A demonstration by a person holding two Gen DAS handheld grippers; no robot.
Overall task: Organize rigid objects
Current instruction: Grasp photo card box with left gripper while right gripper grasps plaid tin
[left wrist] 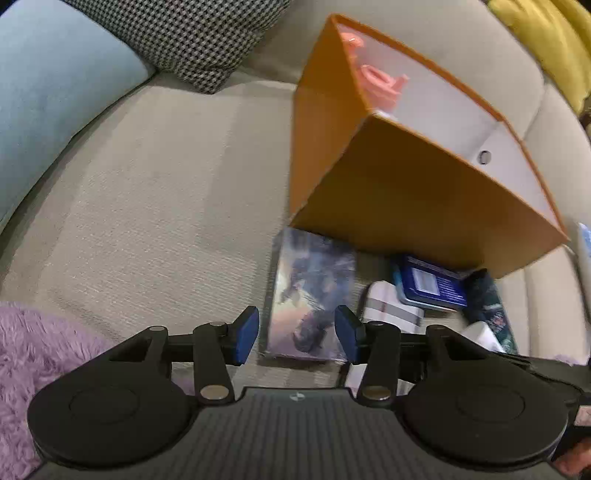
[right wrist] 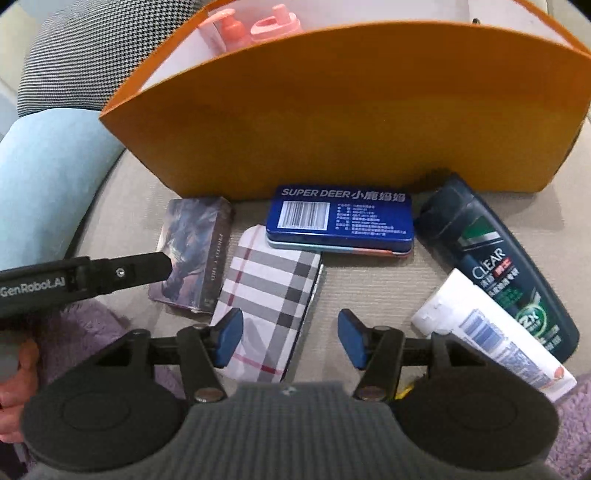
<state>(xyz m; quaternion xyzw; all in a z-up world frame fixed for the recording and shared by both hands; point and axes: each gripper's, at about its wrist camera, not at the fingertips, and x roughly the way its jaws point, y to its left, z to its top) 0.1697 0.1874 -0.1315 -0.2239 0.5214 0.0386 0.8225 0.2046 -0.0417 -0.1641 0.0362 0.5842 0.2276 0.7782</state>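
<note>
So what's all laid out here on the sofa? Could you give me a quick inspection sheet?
Surface: beige sofa seat.
Job's things: orange box holding pink bottles; in front lie a card box, plaid case, blue tin, dark shampoo bottle, white tube.
Clutter: nothing seen.
Grippers: left gripper open over the card box; right gripper open over the plaid case.
Cables: nothing seen.
Surroundings: light blue cushion, houndstooth cushion, purple fluffy throw, yellow fabric.
</note>
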